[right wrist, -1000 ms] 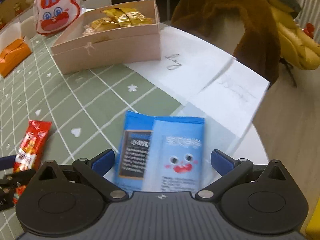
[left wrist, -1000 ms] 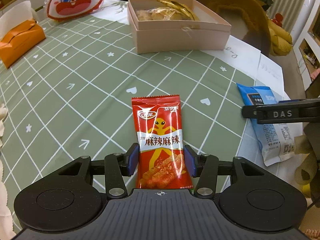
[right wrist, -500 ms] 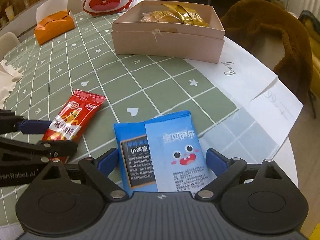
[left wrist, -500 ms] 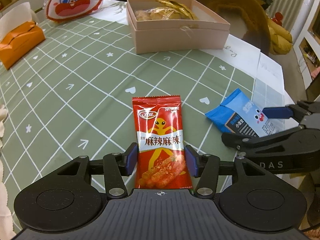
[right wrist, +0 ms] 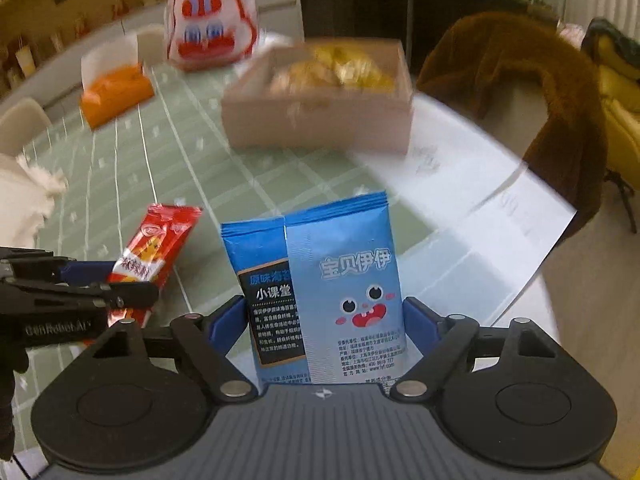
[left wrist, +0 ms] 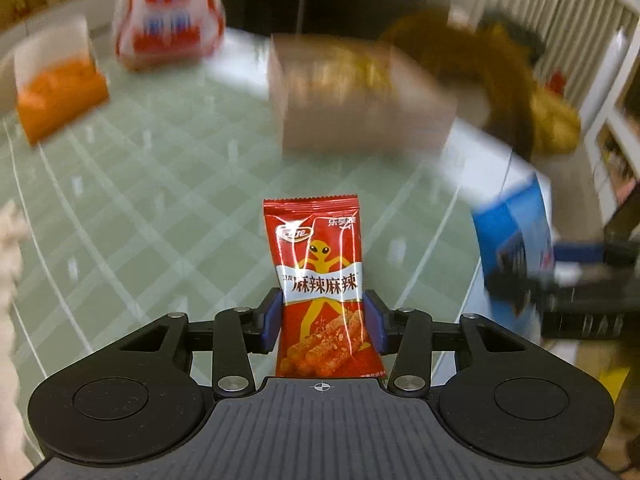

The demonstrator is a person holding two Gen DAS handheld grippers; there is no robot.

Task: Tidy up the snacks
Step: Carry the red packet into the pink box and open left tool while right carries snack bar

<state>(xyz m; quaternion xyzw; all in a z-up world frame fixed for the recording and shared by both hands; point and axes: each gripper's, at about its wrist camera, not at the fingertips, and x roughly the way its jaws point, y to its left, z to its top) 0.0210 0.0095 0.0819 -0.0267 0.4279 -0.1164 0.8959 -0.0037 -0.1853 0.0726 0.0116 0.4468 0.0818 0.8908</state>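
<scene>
A red spicy-strip snack packet point(left wrist: 316, 264) stands upright between the blue pads of my left gripper point(left wrist: 323, 316). The jaws are closing and press its sides, holding it above the green checked tablecloth point(left wrist: 160, 220). My right gripper point(right wrist: 324, 316) is also closing, its pads on both edges of a blue snack packet point(right wrist: 344, 280) with a cartoon face, raised off the table. Each wrist view shows the other gripper and its packet: the red packet point(right wrist: 156, 248) at the left, the blue packet point(left wrist: 512, 232) at the right. An open pink box point(right wrist: 320, 128) with gold-wrapped snacks sits further back.
An orange tissue box point(right wrist: 116, 92) and a rabbit-face bag point(right wrist: 212, 36) stand at the far left. White paper sheets point(right wrist: 480, 200) cover the table's right side near its rounded edge. A brown furry chair point(right wrist: 520, 80) stands beyond. A white cloth point(right wrist: 24, 196) lies at the left.
Both grippers narrowed onto their packets and rose, lifting the red and blue packets off the table. The background is now blurred with motion, and the box appears nearer in both views.
</scene>
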